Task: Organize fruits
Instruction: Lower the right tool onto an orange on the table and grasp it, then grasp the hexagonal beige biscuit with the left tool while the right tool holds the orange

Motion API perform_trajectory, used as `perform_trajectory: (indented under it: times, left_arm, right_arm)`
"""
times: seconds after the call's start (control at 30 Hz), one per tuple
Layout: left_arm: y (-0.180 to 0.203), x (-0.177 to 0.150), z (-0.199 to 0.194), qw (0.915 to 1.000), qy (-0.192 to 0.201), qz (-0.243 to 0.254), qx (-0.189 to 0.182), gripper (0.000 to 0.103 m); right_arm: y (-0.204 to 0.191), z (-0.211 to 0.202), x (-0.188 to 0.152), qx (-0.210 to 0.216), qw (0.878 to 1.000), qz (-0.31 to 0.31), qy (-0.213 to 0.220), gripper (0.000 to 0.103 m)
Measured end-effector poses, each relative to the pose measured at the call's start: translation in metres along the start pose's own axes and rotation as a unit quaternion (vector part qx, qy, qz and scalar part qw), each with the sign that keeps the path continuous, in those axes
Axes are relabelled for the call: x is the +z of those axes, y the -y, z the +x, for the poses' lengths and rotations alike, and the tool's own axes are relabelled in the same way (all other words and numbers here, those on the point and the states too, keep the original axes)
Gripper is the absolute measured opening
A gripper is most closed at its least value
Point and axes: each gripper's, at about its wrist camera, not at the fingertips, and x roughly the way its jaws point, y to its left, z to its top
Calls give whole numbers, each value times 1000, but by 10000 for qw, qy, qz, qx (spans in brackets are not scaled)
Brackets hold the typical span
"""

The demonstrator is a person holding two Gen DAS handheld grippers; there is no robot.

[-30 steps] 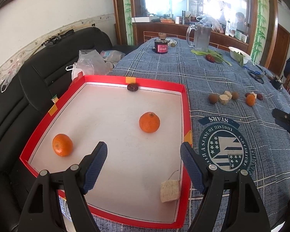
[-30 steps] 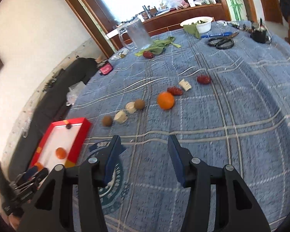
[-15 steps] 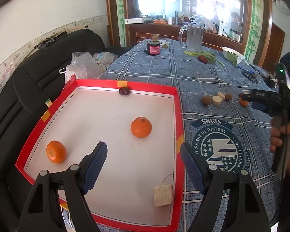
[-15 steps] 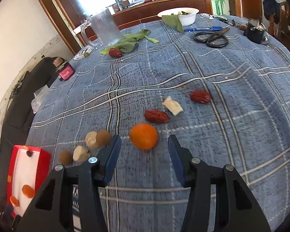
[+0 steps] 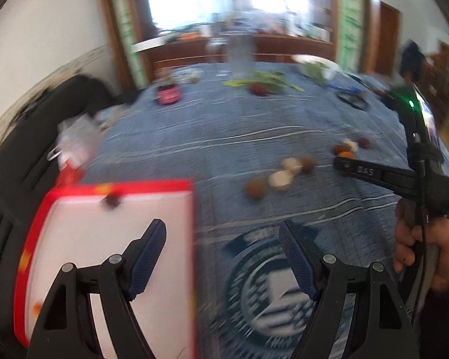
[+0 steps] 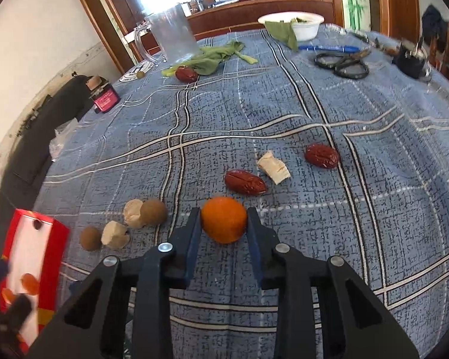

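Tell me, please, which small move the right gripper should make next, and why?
Probably lift the orange straight up a little. The right gripper has its jaws against both sides of it, apparently shut on it, while it seems to rest on the tablecloth. The red tray, already holding oranges, lies to the left.

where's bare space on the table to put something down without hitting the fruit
The widest bare cloth lies between the jar and the scissors, above the dates. The tray floor is mostly bare too. It is crowded around the orange in the right gripper.
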Motion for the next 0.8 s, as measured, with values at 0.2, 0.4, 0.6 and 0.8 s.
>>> perform_trajectory:
  times: [0.2,0.4,0.6,0.8]
  left_arm:
    - [26,32,34,9961,-140,739,-459,78]
    - [48,46,63,9846,-366,1601,-590,75]
    - [54,47,89,9766,-817,1864,-693,50]
    - [56,49,99,9732,-981,1907,-837,37]
  right_arm:
    - [16,-8,10,278,9988,399,-20,32]
    - [27,-10,12,381,9966,730,-71,32]
    - [31,-7,13,448,9953,848,-152,32]
    - [32,-3,11,520,9942,906,-274,32]
